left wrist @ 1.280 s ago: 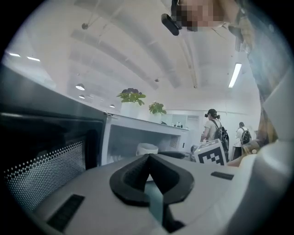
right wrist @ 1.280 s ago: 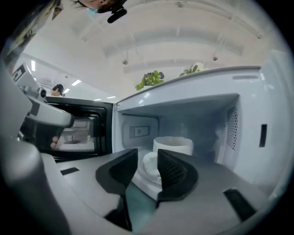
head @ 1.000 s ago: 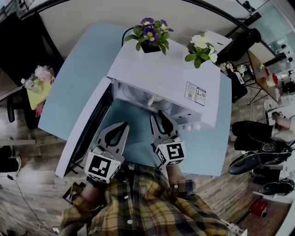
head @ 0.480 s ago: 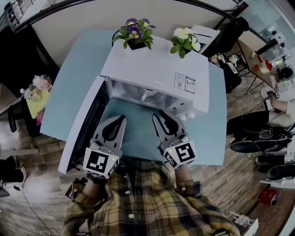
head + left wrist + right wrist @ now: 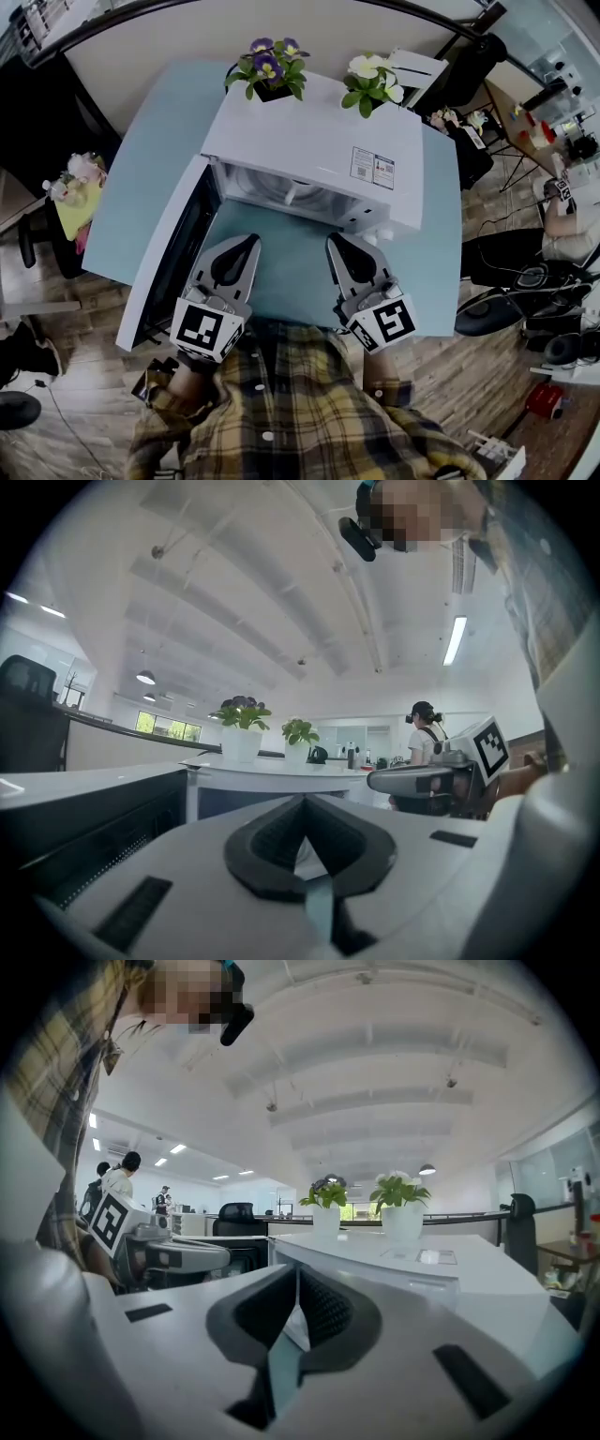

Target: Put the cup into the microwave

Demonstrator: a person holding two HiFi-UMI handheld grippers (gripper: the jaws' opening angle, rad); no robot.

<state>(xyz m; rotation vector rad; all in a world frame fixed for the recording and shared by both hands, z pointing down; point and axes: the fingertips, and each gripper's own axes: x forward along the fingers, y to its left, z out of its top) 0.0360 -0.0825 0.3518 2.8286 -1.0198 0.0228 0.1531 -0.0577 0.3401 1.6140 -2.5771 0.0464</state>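
1 blue table (image 5: 141, 178), head view only

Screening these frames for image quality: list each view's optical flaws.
Head view: fisheye bows the edges of the pale blue table; colours look muted. Left gripper view: black circular vignette, the long ceiling strip light blown out. Right gripper view: same vignette; the white boxy microwave looks curved.

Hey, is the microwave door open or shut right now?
Open. In the head view the door of the microwave stands swung out toward the picture's left, leaving the pale cavity exposed.
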